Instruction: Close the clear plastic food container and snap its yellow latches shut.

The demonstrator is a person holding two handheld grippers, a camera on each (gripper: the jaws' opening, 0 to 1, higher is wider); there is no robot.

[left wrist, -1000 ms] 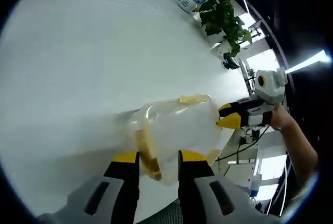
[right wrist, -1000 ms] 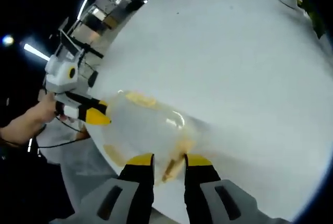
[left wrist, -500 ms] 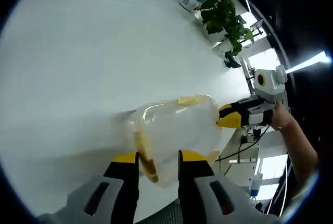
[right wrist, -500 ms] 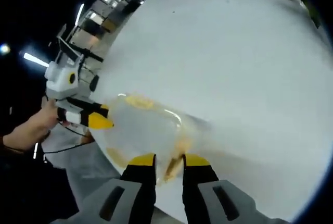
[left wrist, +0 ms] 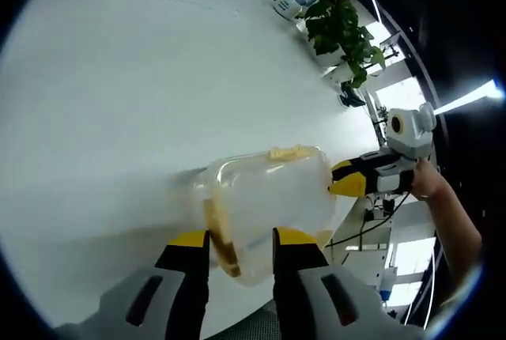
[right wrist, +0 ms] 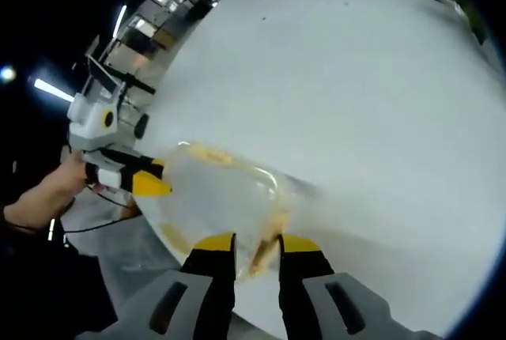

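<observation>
Container sits at the near edge of the white bench, lid on. Left tongs straddle the yellow latch on one end, jaws a little apart, touching the plastic by the look of it, real clamp unclear. Right tongs do the same on the opposite end's latch, jaws narrowly apart. Bracing from both ends probably keeps the box from sliding while the latches get pushed (third latch on the far long side looks down). Plant well clear at the far edge
</observation>
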